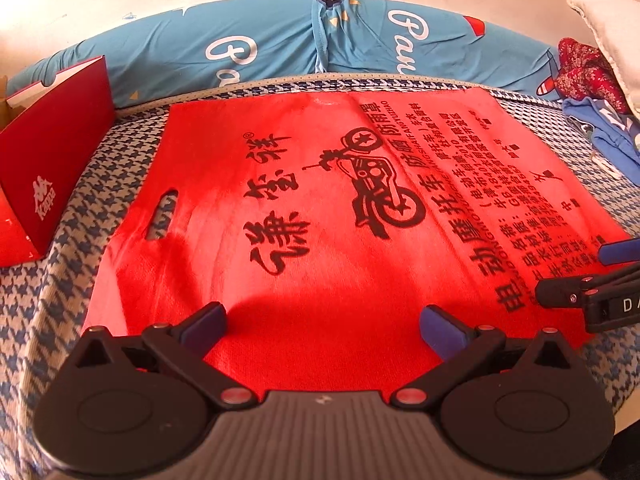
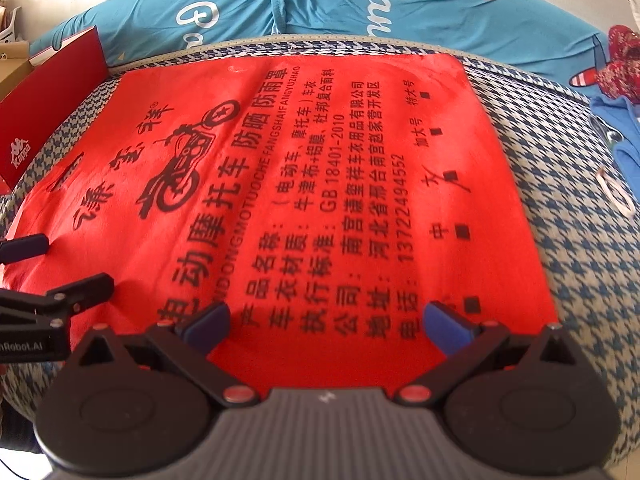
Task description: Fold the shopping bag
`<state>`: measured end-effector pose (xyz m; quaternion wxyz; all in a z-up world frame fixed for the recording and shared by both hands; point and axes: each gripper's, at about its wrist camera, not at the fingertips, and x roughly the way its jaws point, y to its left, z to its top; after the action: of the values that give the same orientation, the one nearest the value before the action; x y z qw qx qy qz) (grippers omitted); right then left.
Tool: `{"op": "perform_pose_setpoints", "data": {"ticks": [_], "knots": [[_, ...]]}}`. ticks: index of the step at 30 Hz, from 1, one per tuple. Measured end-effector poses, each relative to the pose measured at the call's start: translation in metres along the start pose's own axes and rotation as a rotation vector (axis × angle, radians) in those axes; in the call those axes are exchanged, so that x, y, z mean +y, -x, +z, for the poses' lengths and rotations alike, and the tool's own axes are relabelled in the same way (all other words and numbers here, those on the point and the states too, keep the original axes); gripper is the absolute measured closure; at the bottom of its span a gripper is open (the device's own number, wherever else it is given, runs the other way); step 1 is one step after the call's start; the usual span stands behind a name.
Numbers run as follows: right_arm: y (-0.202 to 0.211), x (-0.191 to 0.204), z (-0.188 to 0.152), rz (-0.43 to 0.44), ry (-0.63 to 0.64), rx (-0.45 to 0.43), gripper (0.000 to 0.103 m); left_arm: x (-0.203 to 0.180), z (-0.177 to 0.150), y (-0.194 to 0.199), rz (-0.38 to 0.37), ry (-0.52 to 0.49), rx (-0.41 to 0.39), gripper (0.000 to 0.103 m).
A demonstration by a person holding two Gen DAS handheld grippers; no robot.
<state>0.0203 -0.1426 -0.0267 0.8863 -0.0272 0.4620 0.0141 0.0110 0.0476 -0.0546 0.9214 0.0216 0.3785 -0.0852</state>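
A bed covered in a blue-and-white houndstooth sheet (image 1: 56, 248) filled both views. Along its far side lay a long blue bolster (image 1: 256, 44) printed with white lettering, pressed against the pale wall. The red shopping bag (image 1: 320, 216) lay spread flat on the sheet, near its middle, printed face up with black characters and a motorcycle drawing (the text ran sideways in both views); its cut-out handle slot (image 1: 162, 214) sat toward the left edge in the left wrist view. A dark red box (image 1: 52, 164) with a white logo stood on the sheet just beyond that left edge, apart from the bag. At the far right lay a heap of blue cloth (image 1: 604, 132), and behind it a red patterned cloth (image 1: 588, 68) and a white pillow (image 1: 612, 28).

The left gripper (image 1: 322, 324) hovered over the bag's near edge, its blue-padded fingers spread wide with nothing between them. The right gripper (image 2: 328, 322) was likewise splayed wide above the near edge further right, gripping nothing; whether either touched the fabric could not be told. Each gripper showed at the edge of the other's view, fingers apart there too.
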Motion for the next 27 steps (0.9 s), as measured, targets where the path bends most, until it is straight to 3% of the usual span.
{"op": "perform_pose_setpoints", "data": {"ticks": [16,22,24,27], "knots": [[0.021,0.013,-0.026,-0.021,-0.019,-0.006,0.0,-0.001,-0.018,0.025,0.005,0.005,0.011,0.0],[0.029,0.018,-0.017,0.028,-0.047,-0.094,0.0,0.014,-0.007,0.04,0.066,0.074,-0.122,0.0],[0.026,0.027,-0.009,0.041,-0.018,-0.132,0.0,0.018,-0.004,0.036,0.056,0.087,-0.118,0.0],[0.013,0.037,0.001,0.04,-0.005,-0.11,0.0,0.018,-0.006,0.025,0.059,0.081,-0.088,0.0]]}}
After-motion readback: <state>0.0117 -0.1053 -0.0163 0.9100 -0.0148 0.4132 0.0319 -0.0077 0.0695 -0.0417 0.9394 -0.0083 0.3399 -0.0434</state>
